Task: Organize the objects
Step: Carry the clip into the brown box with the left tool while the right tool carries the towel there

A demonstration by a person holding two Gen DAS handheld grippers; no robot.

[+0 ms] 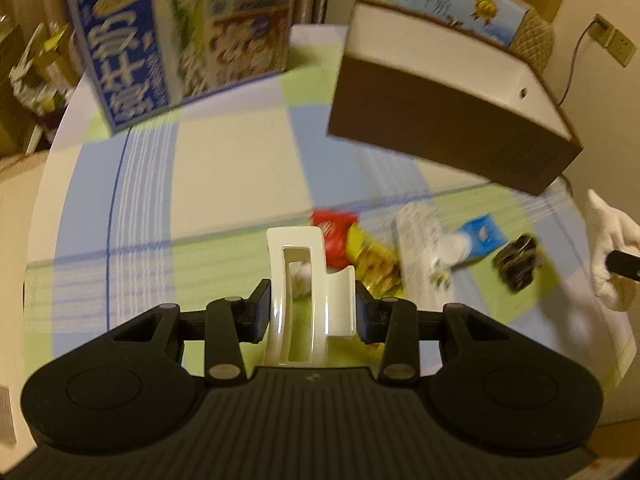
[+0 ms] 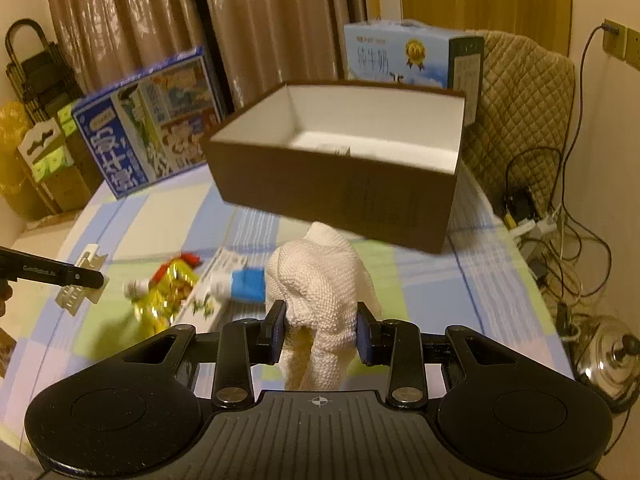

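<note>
We see our left gripper [image 1: 311, 314] clenched on a white hair claw clip [image 1: 298, 300], which stands upright between the two blue pads, above the checked tablecloth [image 1: 224, 184]; our right gripper [image 2: 322, 332] is clamped on a bunched white knitted cloth [image 2: 320, 280], whose folds rise above the pads and hang below them; the brown box [image 2: 332, 184] with its white inside sits open at the far side of the table, ahead of both grippers, and something pale lies on its floor, though we cannot tell what it is; between the grippers, on the cloth-covered table, lies a blurred scatter: a red and gold snack packet [image 1: 348, 240], a long white printed packet [image 1: 420, 256], a small blue carton [image 1: 482, 240] and a dark clip [image 1: 518, 262]; in the right wrist view the claw clip shows at the far left beside the tip of the left gripper; a large blue printed box [image 1: 120, 60] stands at the far left of the table, and a light blue milk carton box [image 2: 396, 54] stands behind the brown box, in front of a quilted chair back [image 2: 524, 92]; a steel kettle [image 2: 608, 356] rests on the floor to the right.
</note>
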